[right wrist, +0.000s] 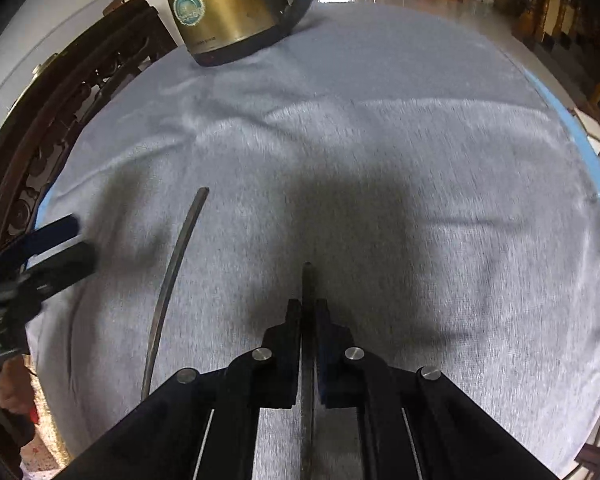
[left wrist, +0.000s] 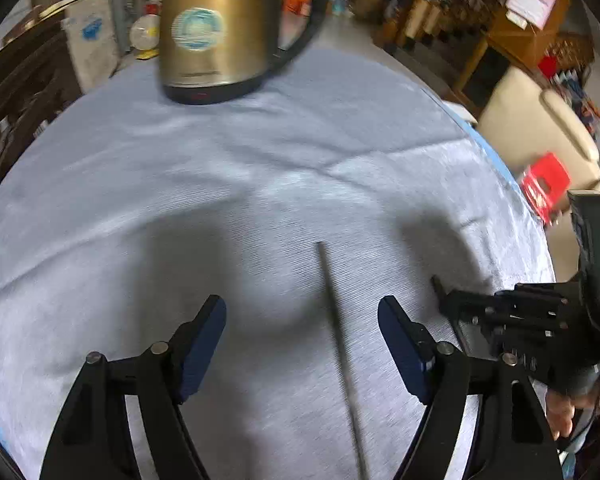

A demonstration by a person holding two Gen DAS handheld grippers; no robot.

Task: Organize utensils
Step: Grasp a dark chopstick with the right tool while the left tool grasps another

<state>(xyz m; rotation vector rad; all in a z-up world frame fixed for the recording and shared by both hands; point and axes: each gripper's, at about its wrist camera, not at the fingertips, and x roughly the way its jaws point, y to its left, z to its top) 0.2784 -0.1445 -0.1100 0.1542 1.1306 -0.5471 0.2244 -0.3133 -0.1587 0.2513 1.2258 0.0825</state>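
A grey-clothed table [right wrist: 420,140] carries a brass kettle [right wrist: 228,4] far ahead of both jaws. The left gripper [left wrist: 302,346] jaws stand spread around one dark chopstick [left wrist: 336,328], not touching it. The right gripper [right wrist: 308,312] jaws pinch a second chopstick [right wrist: 307,280].

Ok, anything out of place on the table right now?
Nothing spilled or damaged. One thin dark chopstick lies loose on the grey cloth, apart from its mate, which the right gripper clamps. The brass-coloured kettle stands upright at the far edge.
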